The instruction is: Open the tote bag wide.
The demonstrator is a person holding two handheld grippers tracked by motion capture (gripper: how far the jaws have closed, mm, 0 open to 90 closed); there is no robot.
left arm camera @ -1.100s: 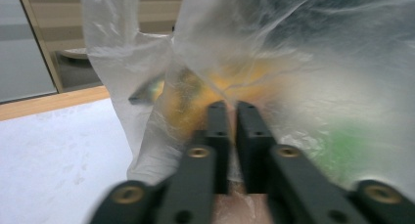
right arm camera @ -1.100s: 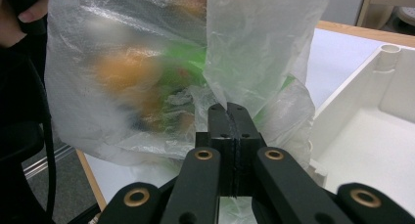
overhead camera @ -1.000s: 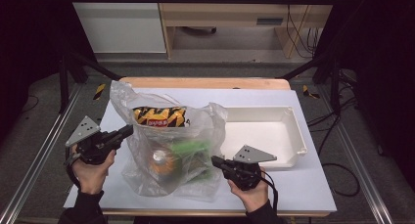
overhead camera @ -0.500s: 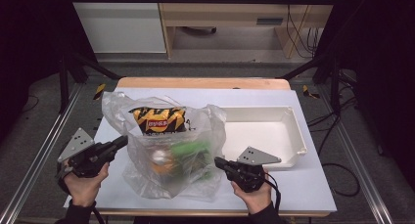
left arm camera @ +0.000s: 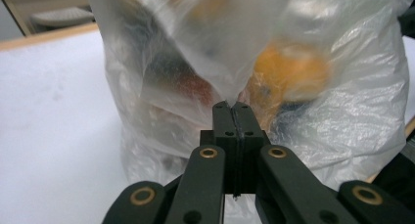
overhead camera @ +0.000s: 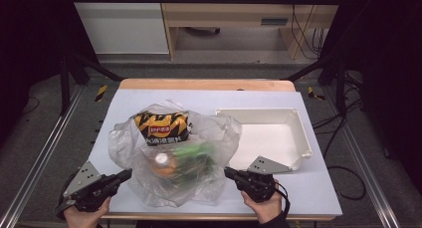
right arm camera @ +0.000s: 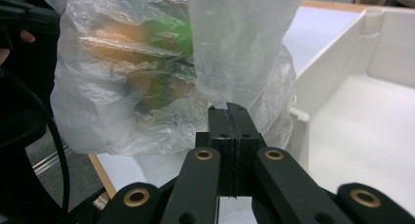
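Left gripper (left arm camera: 231, 106): you clamp bag (overhead camera: 174, 153) film at fingertips | Right gripper (right arm camera: 228, 108): clamped on opposite handle | Reason: spreads mouth, exposing chips (overhead camera: 161, 128) beside tray (overhead camera: 298, 133).

Count on the table (overhead camera: 318, 188): one clear plastic bag (overhead camera: 219, 133); one white tray (overhead camera: 293, 138), beside the bag. Inside the bag: one yellow-and-black snack packet (overhead camera: 161, 128), one orange bottle with a white cap (overhead camera: 161, 163), one green item (overhead camera: 194, 152), kind not determinable through the film. Claws in hand: two, a left claw (overhead camera: 127, 174) and a right claw (overhead camera: 229, 172).
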